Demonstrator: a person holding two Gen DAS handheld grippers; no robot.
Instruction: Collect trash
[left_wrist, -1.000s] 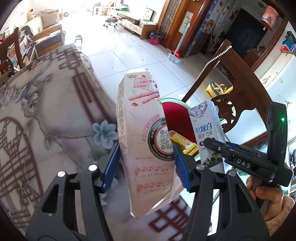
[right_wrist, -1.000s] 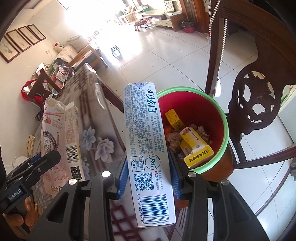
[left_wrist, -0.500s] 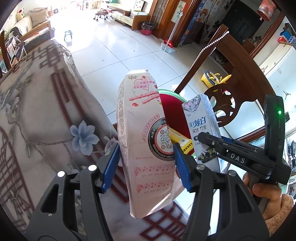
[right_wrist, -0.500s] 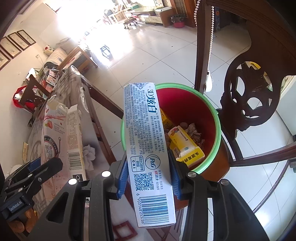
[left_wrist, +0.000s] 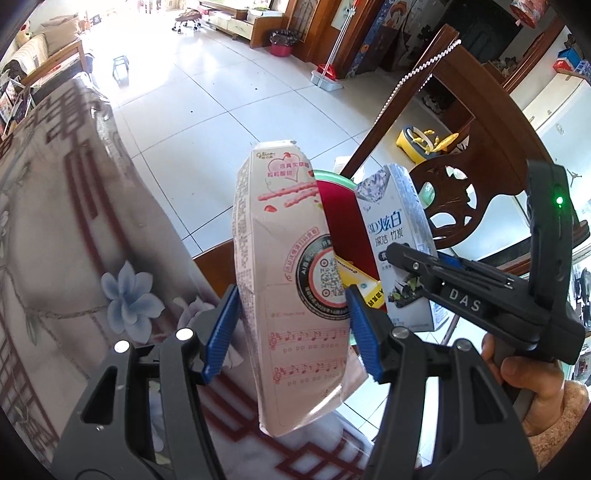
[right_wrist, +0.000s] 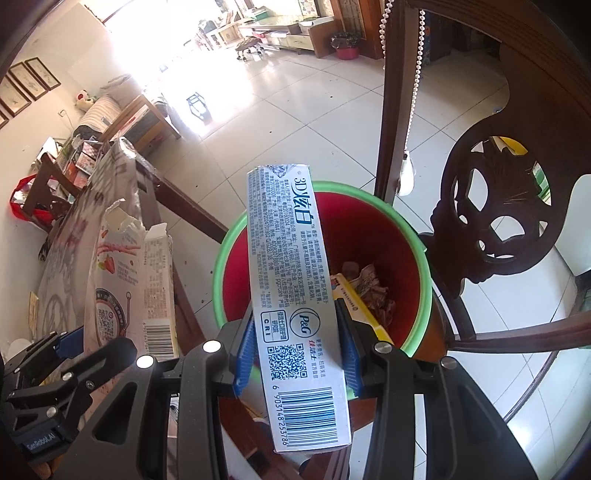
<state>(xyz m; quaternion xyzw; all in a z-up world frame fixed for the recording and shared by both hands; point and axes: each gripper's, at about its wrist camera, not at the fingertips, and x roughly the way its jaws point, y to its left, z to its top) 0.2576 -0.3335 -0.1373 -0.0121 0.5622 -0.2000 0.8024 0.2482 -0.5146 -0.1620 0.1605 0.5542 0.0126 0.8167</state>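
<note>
Left tongs (left_wrist: 291, 325) are gripping a torn pink cardboard snack box (left_wrist: 291, 266). Right tongs (right_wrist: 295, 350) are clamping a white cardboard toothpaste box (right_wrist: 295, 295) above the green-rimmed red plastic bin (right_wrist: 417, 251).

Tiled floor (right_wrist: 295, 122) bears red bin (right_wrist: 376, 229), chair (right_wrist: 498, 221).

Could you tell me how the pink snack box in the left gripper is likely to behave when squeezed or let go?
The snack box probably crumples easily: its card sides already bulge between the left gripper. Its torn-open top suggests it is empty and light, so it may flutter rather than drop straight.
</note>
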